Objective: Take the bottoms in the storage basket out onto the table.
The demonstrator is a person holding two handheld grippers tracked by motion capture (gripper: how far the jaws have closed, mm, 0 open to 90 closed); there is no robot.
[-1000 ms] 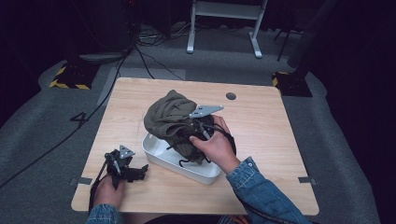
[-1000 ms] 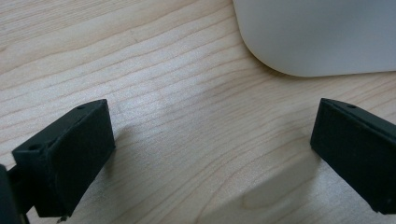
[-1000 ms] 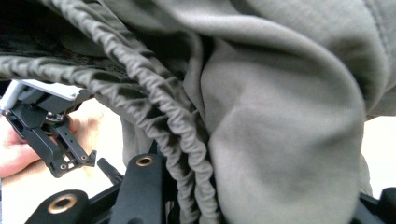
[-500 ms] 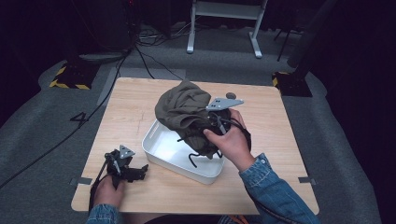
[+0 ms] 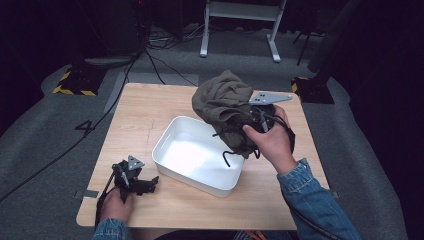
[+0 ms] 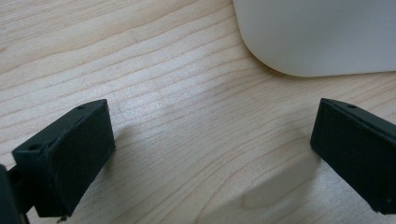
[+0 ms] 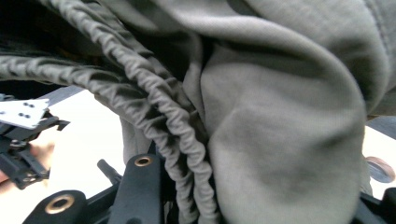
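Note:
An olive-green garment (image 5: 225, 107) with an elastic waistband (image 7: 173, 135) and a dark drawstring hangs bunched above the far right corner of a white plastic tub (image 5: 172, 137). My right gripper (image 5: 256, 120) is shut on the cloth and holds it up off the table; the fabric covers its jaws in the right gripper view. My left gripper (image 5: 145, 185) rests on the wooden table (image 5: 135, 115) near the front left corner. Its fingers (image 6: 70, 154) stand wide apart with bare wood between them, just short of the tub's rounded corner (image 6: 299, 42).
The tub's inside shows bare white. A small dark round disc (image 7: 380, 170) lies on the table near its far right side. Beyond the table are grey carpet, cables and a white stand's legs (image 5: 240, 30).
My right gripper has lifted the garment out of the tub and carried it up and to the right. The tub's inside is now uncovered. The left gripper has stayed put.

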